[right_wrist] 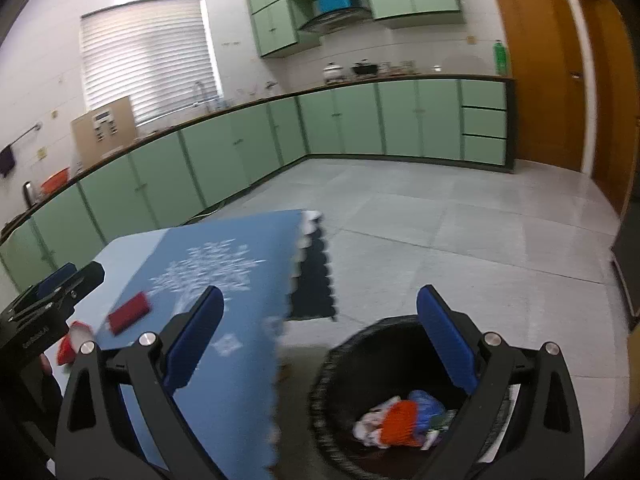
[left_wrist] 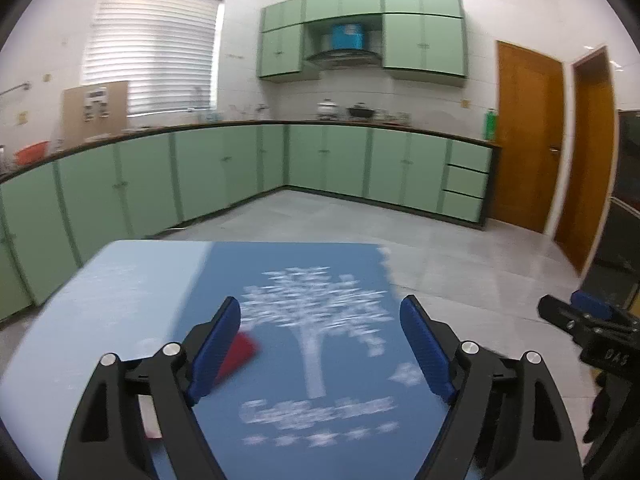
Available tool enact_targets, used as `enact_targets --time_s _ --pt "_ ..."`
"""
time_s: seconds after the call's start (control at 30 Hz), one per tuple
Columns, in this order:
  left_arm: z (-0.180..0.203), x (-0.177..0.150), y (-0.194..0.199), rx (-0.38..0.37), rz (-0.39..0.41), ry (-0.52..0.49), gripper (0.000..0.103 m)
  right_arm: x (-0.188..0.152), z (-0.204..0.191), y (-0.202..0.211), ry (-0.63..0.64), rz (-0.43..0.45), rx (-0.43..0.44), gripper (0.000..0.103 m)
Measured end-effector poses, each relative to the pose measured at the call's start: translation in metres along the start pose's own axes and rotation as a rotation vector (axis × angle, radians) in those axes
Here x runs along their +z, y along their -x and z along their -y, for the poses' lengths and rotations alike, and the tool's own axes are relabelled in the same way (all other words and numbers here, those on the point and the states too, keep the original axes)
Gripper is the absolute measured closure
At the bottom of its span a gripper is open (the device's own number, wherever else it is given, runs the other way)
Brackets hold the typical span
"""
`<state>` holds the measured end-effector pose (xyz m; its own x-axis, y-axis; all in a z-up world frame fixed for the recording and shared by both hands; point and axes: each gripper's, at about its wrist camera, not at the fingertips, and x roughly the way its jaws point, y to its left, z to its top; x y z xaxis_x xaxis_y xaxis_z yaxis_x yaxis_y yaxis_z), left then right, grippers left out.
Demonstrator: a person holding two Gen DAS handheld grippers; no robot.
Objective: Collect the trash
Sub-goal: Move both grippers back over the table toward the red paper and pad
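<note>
My left gripper (left_wrist: 320,308) is open over the table's blue cloth (left_wrist: 344,372) with nothing between its fingers. A flat red packet (left_wrist: 242,350) lies on the cloth, partly behind the left finger. In the right wrist view the same red packet (right_wrist: 129,313) lies on the cloth, and a crumpled red-and-white wrapper (right_wrist: 71,342) sits at the table's left, close under the left gripper (right_wrist: 60,286). My right gripper (right_wrist: 320,294) is open and empty above a black bin (right_wrist: 352,330) beside the table. Inside the bin lies mixed trash (right_wrist: 400,420): white, orange and blue pieces.
The cloth with a white tree print hangs over the edge of the light blue table (left_wrist: 100,300). Green cabinets (left_wrist: 200,176) line the far walls under a counter. Wooden doors (left_wrist: 528,132) stand at the right. Grey tiled floor (right_wrist: 440,220) lies between table and cabinets.
</note>
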<state>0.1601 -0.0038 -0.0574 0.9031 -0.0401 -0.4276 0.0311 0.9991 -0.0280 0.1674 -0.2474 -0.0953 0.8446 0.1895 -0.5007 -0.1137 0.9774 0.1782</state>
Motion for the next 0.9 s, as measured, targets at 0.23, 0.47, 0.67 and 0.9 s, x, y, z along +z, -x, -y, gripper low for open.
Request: enact_targets --time_s 0.23,0.47,0.67,0.9 --pt "-0.071 -0.015 0.016 0.145 -0.013 0.028 0.020 -0.003 -0.064 -0.014 0.056 -0.016 0.088 0.008" --pt "-0.118 -0.036 0.017 0.205 -0.064 0.081 0.020 -0.009 -0.110 -0.024 0.118 -0.031 0.146 0.008" --pt "-0.136 -0.049 0.010 0.206 -0.109 0.116 0.019 -0.011 -0.130 -0.031 0.144 -0.050 0.172 0.008" --pt "-0.149 -0.062 -0.005 0.200 -0.176 0.170 0.018 -0.018 -0.141 -0.040 0.164 -0.075 0.178 0.008"
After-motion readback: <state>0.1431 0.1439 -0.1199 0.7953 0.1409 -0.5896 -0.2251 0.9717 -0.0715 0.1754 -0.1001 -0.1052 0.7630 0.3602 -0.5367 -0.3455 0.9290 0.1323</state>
